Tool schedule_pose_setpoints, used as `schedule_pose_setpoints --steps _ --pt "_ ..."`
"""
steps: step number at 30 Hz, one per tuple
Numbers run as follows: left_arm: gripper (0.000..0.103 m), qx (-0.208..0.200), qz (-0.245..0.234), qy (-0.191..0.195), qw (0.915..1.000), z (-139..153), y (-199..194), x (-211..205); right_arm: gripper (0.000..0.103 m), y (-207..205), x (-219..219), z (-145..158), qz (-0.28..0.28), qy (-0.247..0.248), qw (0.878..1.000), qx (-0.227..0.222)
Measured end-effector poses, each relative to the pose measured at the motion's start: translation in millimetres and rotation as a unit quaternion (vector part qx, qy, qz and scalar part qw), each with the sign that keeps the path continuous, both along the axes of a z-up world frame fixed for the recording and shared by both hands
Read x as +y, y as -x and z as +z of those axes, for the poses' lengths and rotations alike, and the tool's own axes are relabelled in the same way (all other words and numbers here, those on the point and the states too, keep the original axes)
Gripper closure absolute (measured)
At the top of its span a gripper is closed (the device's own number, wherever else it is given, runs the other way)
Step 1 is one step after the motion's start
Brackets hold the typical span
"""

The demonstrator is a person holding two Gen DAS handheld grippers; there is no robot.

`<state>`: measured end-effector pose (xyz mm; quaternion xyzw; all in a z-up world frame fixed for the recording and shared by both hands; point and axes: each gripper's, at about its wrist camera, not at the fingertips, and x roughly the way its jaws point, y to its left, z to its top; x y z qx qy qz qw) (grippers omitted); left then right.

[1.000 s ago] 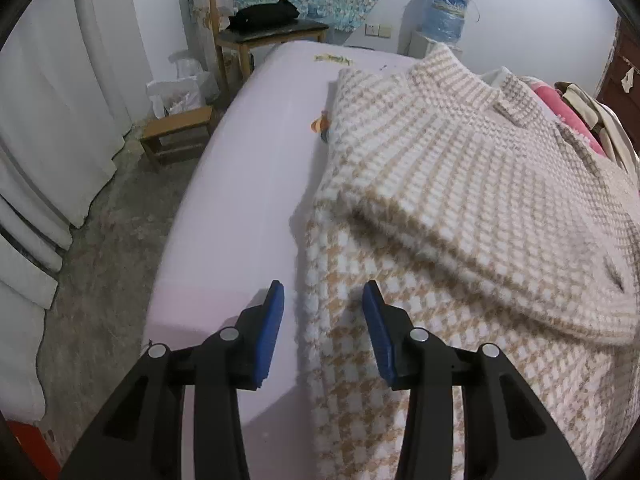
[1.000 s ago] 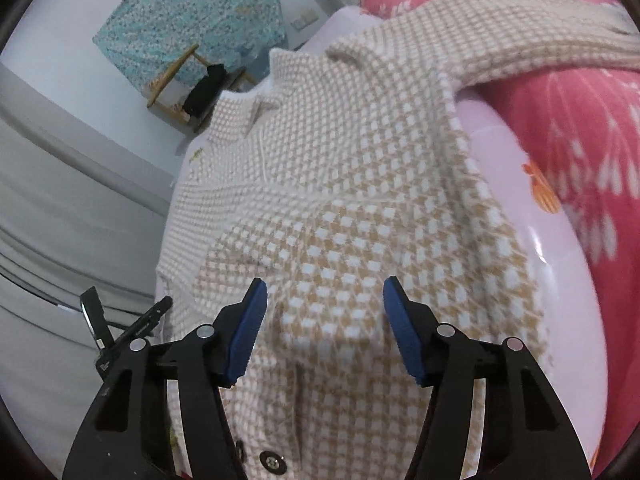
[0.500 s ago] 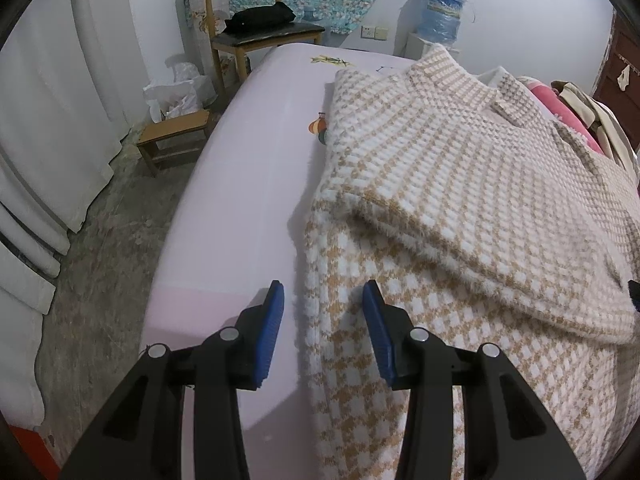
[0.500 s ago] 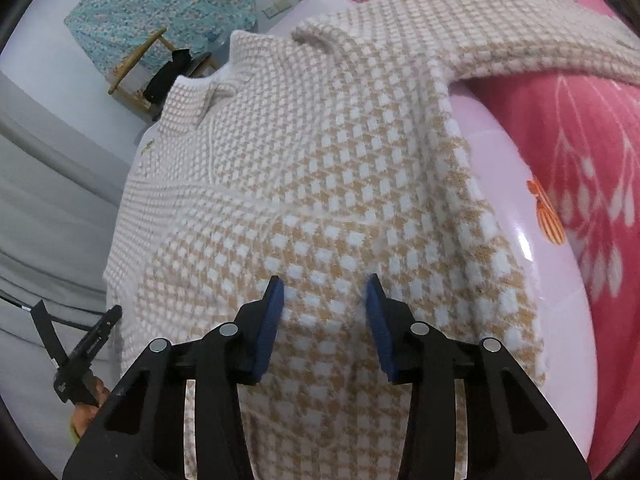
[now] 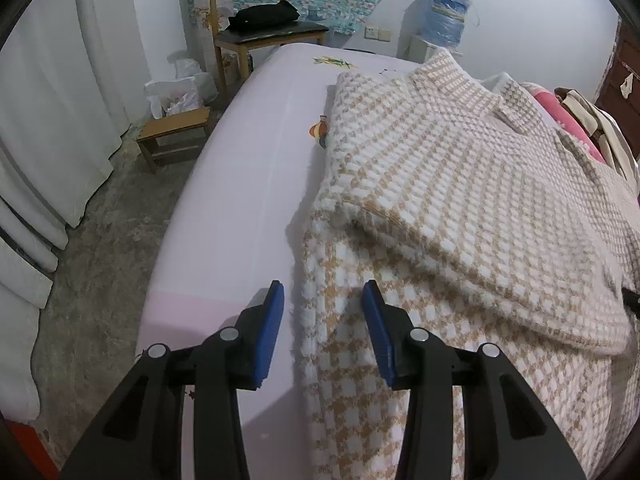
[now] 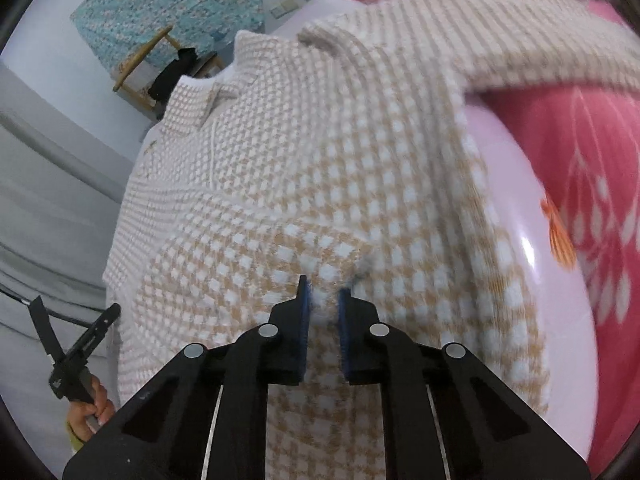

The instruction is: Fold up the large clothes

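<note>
While the left view takes in the chair point(image 5: 256, 32) and stool point(image 5: 176, 136) beside the bed point(image 5: 240, 200), only the right view shows a hand point(image 6: 86, 412) gripping the left handle. Left tongs point(image 5: 322, 328) angle down, released, straddling the coat's point(image 5: 460, 200) edge on the bed. Right tongs point(image 6: 322, 312), wider apart a second ago, are closing, pinching a fold of coat.

We see the right gripper point(image 6: 323, 304) move in over the checked coat point(image 6: 320, 184) since a second ago; its jaws, wide before, are closing on a pinch of fabric. Left gripper point(image 6: 76, 344) handle now lower-left.
</note>
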<state>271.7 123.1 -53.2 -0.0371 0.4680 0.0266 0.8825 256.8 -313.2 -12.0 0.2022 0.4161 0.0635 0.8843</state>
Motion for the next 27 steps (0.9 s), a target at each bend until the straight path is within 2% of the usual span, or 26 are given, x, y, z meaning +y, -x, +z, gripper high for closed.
schedule_pose_setpoints --steps 3,8,10,11,13,16,18,23,27 --pt "0.063 -0.002 0.001 -0.005 1.0 -1 -1 0 0.094 -15 6 22 0.005 0.032 0.999 -0.028" --pt "0.062 -0.006 0.005 -0.014 0.9999 -2 0 -3 0.094 -68 34 80 0.038 0.087 0.992 -0.087" --pt "0.062 -0.007 0.008 -0.013 0.9999 -2 0 -3 0.094 -86 52 110 0.054 0.117 0.985 -0.118" --pt "0.061 -0.008 0.01 -0.014 0.9998 -2 0 -3 0.094 -92 66 135 0.06 0.14 0.977 -0.147" --pt "0.061 -0.008 0.01 -0.015 0.9998 -2 0 -2 0.094 -86 81 172 0.06 0.163 0.964 -0.2" --pt "0.061 -0.009 0.008 -0.016 0.9998 -2 2 -2 0.094 -72 80 201 0.05 0.164 0.954 -0.245" --pt "0.061 -0.01 0.008 -0.016 0.9998 -2 2 -2 0.094 -71 66 195 0.037 0.148 0.959 -0.239" --pt "0.061 -0.012 0.005 -0.017 0.9998 -3 2 -2 0.094 -102 28 129 0.025 0.103 0.986 -0.127" --pt "0.061 -0.011 0.004 -0.017 0.9998 -3 2 -2 0.094 -114 20 112 0.013 0.113 0.988 -0.106"
